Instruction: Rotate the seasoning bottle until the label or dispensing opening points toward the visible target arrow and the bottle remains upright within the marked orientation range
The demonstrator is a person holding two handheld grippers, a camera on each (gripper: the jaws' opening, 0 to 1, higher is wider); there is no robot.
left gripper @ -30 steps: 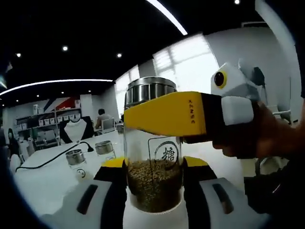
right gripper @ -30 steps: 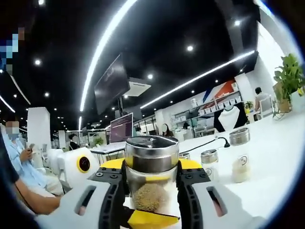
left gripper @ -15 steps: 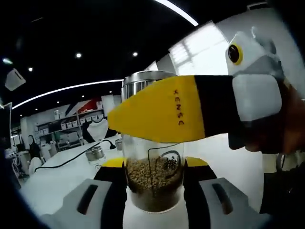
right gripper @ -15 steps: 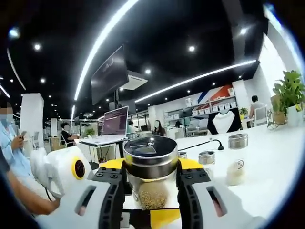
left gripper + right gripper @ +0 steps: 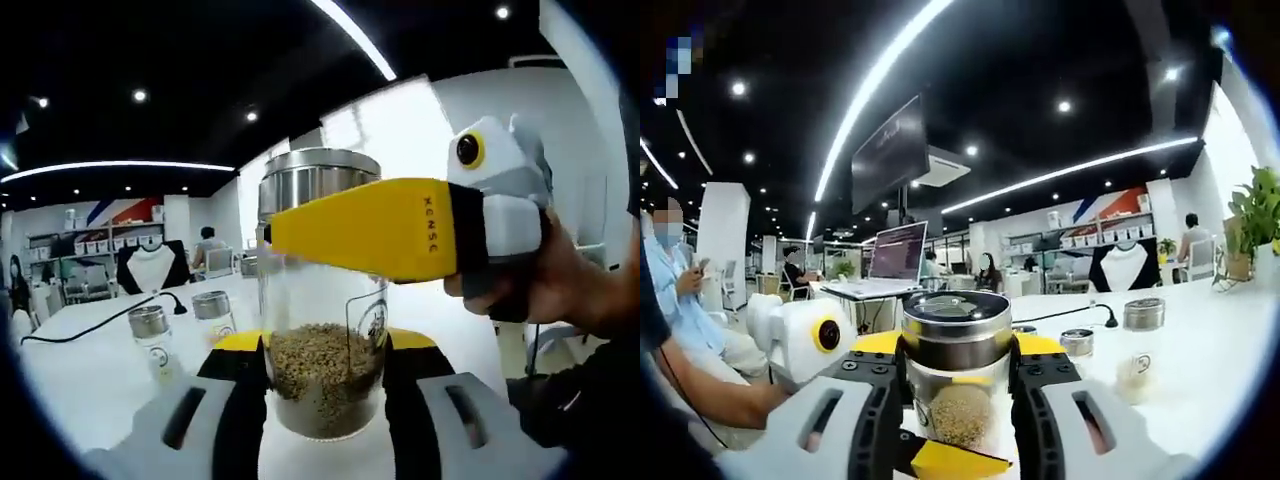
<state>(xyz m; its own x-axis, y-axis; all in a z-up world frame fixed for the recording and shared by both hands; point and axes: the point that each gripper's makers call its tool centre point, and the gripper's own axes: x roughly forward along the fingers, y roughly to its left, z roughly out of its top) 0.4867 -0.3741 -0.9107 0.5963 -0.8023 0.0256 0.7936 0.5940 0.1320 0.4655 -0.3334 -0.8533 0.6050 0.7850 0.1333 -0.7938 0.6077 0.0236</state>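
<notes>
Compared with half a second ago, in the left gripper view the right claw's yellow jaw crosses the bottle (image 5: 322,300) higher and looks smaller, so more glass shows below it. The round label mark now sits at the bottle's right edge instead of the front.

The bottle stands upright at frame centre: a clear glass cylinder with a brushed steel lid, holding brown grains in its lower part. The left claw (image 5: 322,385) is clenched on its base. The right claw (image 5: 958,375) is clenched on it just under the lid. Two small steel-capped jars (image 5: 150,330) stand on the white counter (image 5: 80,370) at lower left.
</notes>
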